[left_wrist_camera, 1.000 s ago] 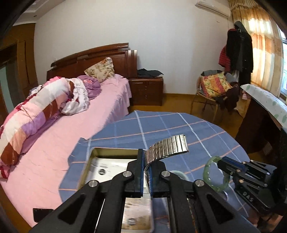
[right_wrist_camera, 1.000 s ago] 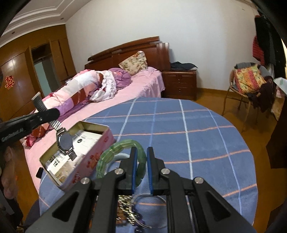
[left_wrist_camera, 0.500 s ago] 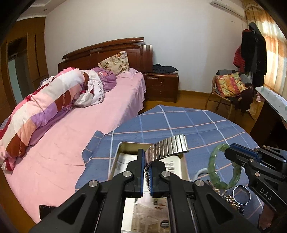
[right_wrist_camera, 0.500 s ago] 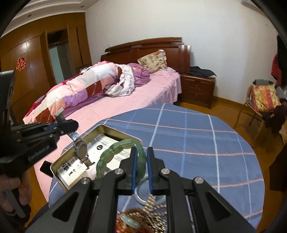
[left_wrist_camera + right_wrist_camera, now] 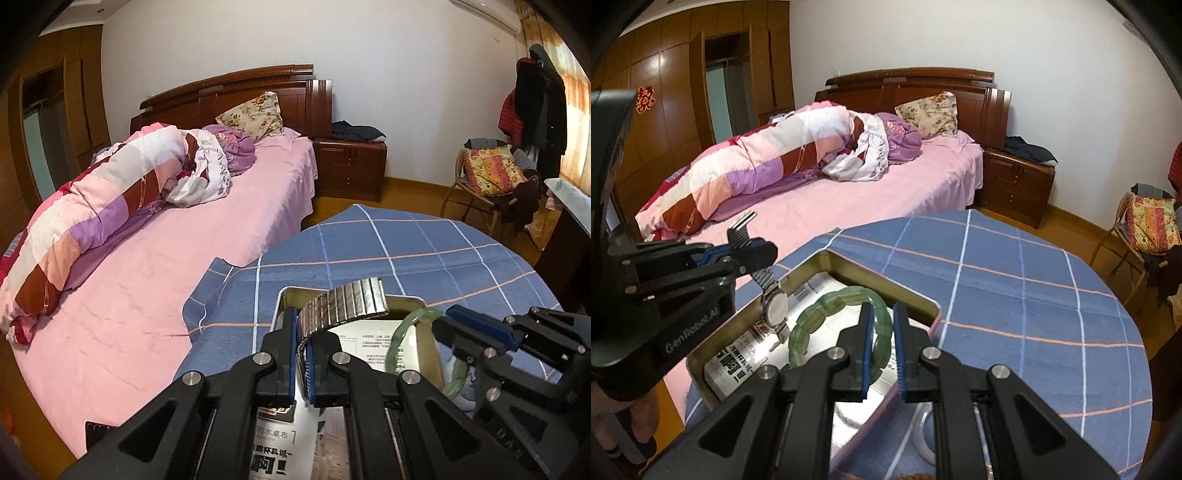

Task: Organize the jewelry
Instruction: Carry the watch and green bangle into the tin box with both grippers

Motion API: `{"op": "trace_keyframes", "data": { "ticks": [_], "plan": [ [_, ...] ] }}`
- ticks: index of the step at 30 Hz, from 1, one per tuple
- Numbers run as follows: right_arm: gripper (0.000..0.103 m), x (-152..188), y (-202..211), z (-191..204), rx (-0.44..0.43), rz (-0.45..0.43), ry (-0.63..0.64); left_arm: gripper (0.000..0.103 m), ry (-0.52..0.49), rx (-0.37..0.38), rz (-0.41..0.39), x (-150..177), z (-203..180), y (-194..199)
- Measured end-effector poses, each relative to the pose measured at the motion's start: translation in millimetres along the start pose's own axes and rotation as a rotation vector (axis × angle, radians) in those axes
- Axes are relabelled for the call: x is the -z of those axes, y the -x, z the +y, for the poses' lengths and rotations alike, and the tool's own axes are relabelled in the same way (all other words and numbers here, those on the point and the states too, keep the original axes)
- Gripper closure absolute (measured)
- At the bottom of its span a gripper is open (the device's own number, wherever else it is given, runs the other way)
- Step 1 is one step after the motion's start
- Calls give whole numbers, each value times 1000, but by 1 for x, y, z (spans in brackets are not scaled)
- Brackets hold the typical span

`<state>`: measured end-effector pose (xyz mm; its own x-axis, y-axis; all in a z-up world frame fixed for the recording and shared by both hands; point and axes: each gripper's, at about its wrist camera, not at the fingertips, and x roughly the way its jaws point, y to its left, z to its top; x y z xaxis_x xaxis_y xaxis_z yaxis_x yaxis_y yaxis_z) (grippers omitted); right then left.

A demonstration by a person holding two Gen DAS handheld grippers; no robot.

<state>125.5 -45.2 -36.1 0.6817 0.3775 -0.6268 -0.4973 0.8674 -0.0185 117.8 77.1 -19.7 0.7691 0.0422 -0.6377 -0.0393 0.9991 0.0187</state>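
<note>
My left gripper point(image 5: 303, 354) is shut on the metal band of a silver wristwatch point(image 5: 347, 304). In the right wrist view the watch face point(image 5: 774, 306) hangs below the left gripper point(image 5: 746, 245), over the open metal tin point(image 5: 849, 267). My right gripper point(image 5: 882, 347) holds a green jade bracelet point(image 5: 827, 310) above the tin, its jaws slightly parted around the bracelet's rim. In the left wrist view the bracelet point(image 5: 400, 338) and the right gripper point(image 5: 450, 328) are over the tin's right side point(image 5: 430, 354). Printed paper lines the tin.
The tin sits on a round table with a blue checked cloth point(image 5: 1015, 280). A white bangle point(image 5: 923, 432) lies on the cloth beside the tin. A pink bed point(image 5: 166, 258) is close on the left. A chair point(image 5: 487, 184) stands beyond the table.
Both grippers have moved left over the open tin. The watch and the bracelet now hang lower, above the tin's inside. The right jaws have opened a little.
</note>
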Motion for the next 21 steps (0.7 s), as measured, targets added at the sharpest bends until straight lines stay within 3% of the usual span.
{"op": "trace_keyframes", "data": {
  "ticks": [21],
  "plan": [
    [89,4,-32,8,28,71,16,100,-31,-35,64,10,0,-30]
  ]
}}
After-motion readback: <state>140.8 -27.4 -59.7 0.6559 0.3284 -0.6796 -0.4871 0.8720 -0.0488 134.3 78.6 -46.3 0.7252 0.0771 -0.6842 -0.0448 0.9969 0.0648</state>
